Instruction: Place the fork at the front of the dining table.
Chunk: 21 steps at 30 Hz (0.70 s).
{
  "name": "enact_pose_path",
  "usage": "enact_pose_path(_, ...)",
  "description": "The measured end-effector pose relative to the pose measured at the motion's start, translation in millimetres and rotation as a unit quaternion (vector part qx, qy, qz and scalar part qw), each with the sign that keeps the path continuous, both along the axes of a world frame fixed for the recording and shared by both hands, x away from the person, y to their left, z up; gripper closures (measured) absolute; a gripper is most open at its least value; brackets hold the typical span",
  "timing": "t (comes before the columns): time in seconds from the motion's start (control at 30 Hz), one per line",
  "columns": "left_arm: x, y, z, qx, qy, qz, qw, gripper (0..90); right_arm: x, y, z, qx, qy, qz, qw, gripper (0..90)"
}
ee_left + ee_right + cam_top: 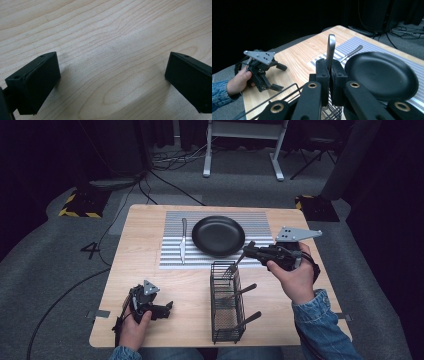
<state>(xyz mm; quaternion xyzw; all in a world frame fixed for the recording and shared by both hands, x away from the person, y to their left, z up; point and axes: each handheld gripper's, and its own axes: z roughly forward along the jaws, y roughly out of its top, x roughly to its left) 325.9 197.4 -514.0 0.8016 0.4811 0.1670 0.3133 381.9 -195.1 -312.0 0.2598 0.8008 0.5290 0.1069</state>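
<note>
The right gripper [248, 251] is clamped on the handle of a metal fork [233, 266], whose tines hang at the top rim of the wire-mesh cutlery basket [226, 320] at the near middle of the wooden table [145, 270]; in the right gripper view the handle [330, 51] stands upright between the pressed pads. The fork looks light, stiff and smooth, so it will not bend, but a polished handle can swivel or slip in a pinch taken near one end. The present hold sits on the flat of the handle, with the tine end hanging free below, which may let it swing; a grip nearer the middle of the handle would probably steady it. Two dark-handled utensils [242, 291] lean out of the basket. Beyond it lies a striped placemat [170, 260] bearing a black plate [218, 235] with a table knife [183, 240] just to its left. The left gripper [159, 309] rests at the near left of the table, its jaws spread wide over bare wood with nothing between them.
</note>
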Motion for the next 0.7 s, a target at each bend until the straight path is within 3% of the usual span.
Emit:
enact_pose_path(0.23,0.1,0.3,0.1,0.002,0.000,-0.001,1.0000,0.1,-5.7,-7.6,20.1,0.003,-0.018,-0.002,0.9998,87.4)
enact_pose_path(0.7,0.2,0.4,0.1,0.002,-0.001,-0.001,1.0000,0.1,-1.0,-32.1,40.8,0.007,-0.041,-0.035,0.9985,87.3)
